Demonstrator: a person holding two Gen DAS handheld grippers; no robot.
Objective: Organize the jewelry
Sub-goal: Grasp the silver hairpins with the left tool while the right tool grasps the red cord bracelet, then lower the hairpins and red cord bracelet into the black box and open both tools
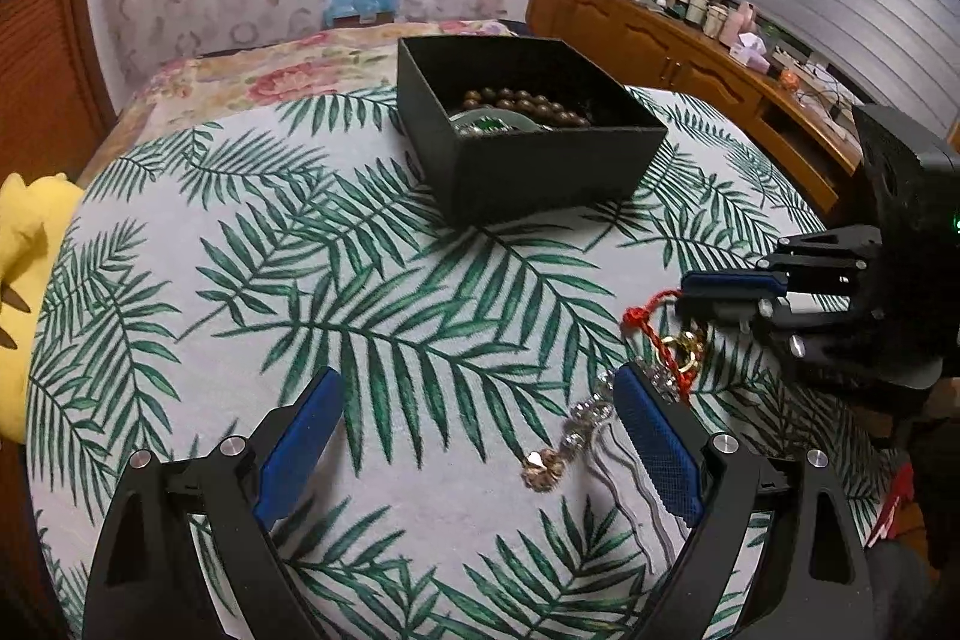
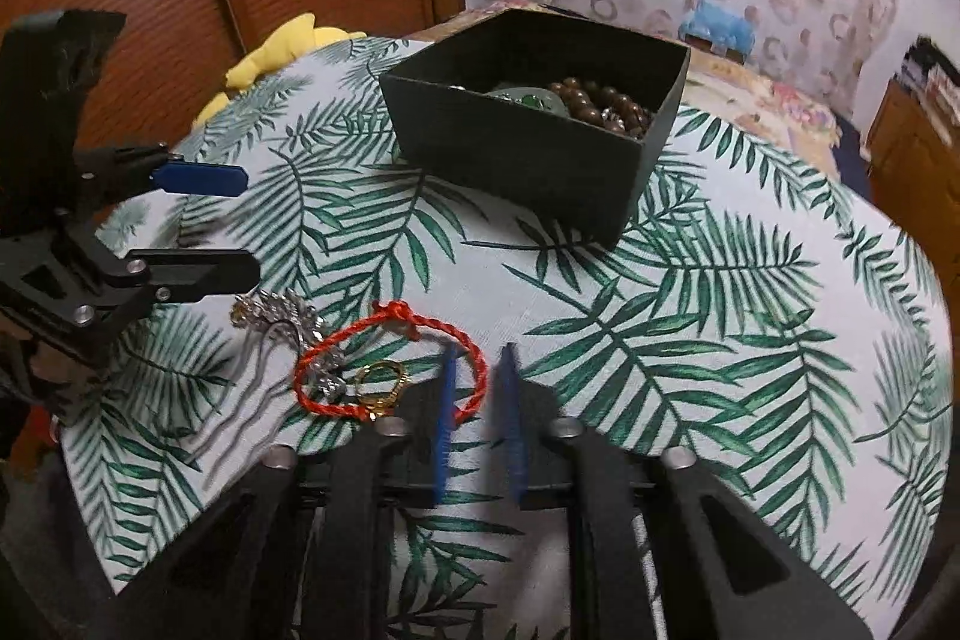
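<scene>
Right claw (image 2: 478,370) pinches red cord bracelet (image 2: 384,322) (table edge (image 2: 900,232) well apart).

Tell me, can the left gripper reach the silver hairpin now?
Probably yes: the left gripper is open, the silver hairpin lies beside its right finger, and nothing covers it.

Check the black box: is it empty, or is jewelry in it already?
Not empty: the open black box holds a brown bead bracelet and a green piece.

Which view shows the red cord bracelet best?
The right wrist view: the whole loop of the red cord bracelet shows, lying on the tablecloth. The left wrist view catches only a knotted stretch beside the right tongs.
</scene>
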